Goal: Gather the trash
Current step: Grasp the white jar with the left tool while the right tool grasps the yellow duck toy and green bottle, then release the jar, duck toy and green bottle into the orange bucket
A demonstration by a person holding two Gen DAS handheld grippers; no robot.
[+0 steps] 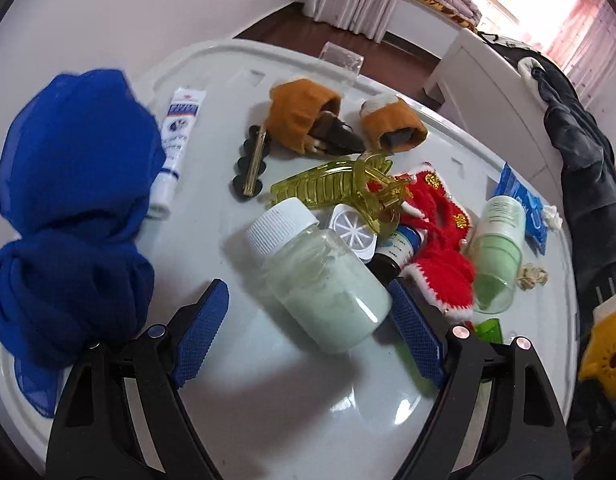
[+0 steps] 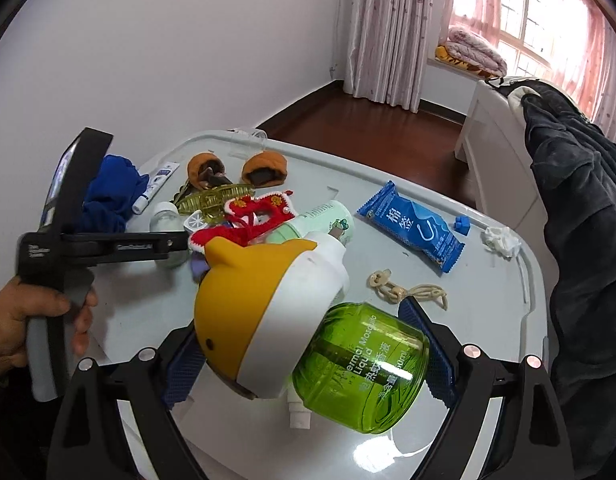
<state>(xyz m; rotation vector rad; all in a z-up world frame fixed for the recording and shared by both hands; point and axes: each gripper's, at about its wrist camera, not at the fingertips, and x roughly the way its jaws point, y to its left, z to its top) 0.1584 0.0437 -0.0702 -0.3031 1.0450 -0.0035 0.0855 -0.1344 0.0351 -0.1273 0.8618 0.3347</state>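
blue cloth (image 1: 68, 200), bunched and knotted, lies at the left edge of the pale grey tabletop (image 1: 268, 392). just right of it rests a white tube (image 1: 176, 148) with blue print, then a black hair clip (image 1: 250, 164) and two orange-brown little shoes (image 1: 304, 120). a clear yellow claw clip (image 1: 335, 188) sits in front of the shoes, over a small white square cap (image 1: 353, 236) and a dark little bottle (image 1: 393, 250).

the left gripper (image 1: 308, 312) has its blue-padded fingers (image 1: 202, 332) spread wide on either side of a white-capped jar (image 1: 319, 276) of pale green stuff that lies on its side; the right pad is right at the jar's side and the left pad stands clear of it, so the jar is not clamped. a hand (image 2: 28, 324) holds that gripper's handle in the right wrist view.

red knitted pieces (image 1: 439, 264) with white trim lie right of the jar, beside a toppled pale green cup-like container (image 1: 499, 248). farther right are a beige knotted cord (image 2: 407, 290), a blue snack wrapper (image 2: 411, 226), a small blue block (image 2: 462, 225) and a crumpled white tissue (image 2: 501, 240) near the tabletop's far right edge.

the right gripper (image 2: 308, 360) has its fingers closed on a mosquito-liquid device (image 2: 308, 328): yellow-and-white top and green bottle, tilted, lifted above the tabletop. dark clothing (image 2: 579, 220) hangs at the far right.
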